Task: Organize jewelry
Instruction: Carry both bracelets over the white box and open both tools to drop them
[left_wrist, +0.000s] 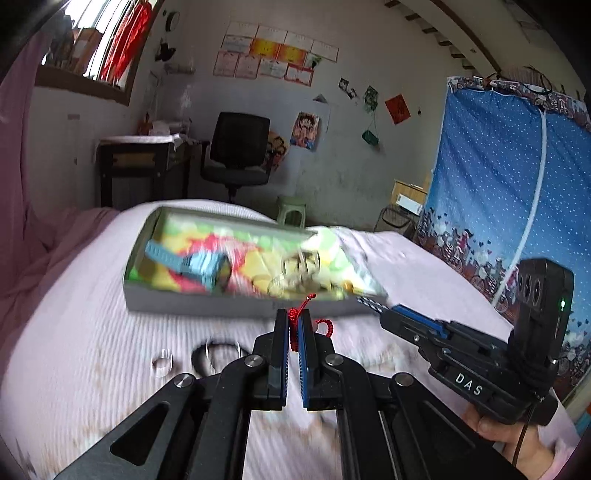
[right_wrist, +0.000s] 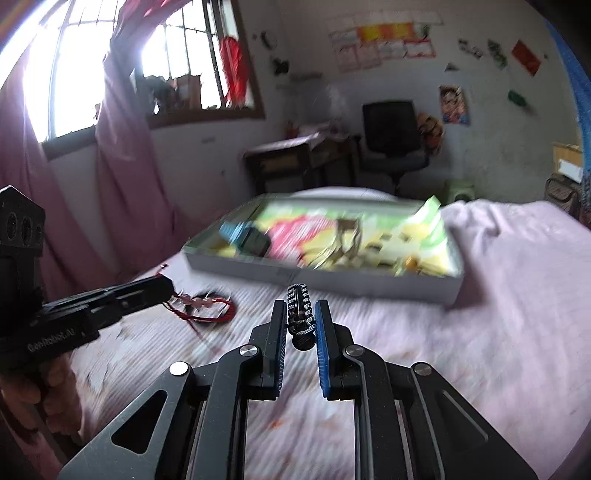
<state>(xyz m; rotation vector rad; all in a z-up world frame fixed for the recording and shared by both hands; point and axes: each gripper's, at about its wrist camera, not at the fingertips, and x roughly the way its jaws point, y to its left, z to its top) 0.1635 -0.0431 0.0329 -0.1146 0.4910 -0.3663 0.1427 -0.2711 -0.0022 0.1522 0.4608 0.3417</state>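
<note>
Bedroom, pink-covered bed serving as work surface; pink curtain and barred window at left, black office chair and dark desk against a wall hung with papers and posters, blue dotted curtain at right.

Left wrist view only: clear ring and black band lying on the cover, near the left gripper. Right wrist view only: the red cord bracelet's pale pink beads.

Shallow grey box, colourful lining, on the bed beyond both grippers; holds a blue watch and blurred metallic pieces.

Left gripper: jaws closed on a red cord bracelet, cord ends trailing toward the cover.

Right gripper: jaws clamped on a black-and-white braided bracelet, standing upright between the pads, short of the box's near wall.

Each gripper is hand-held; fingers show at the grips.
</note>
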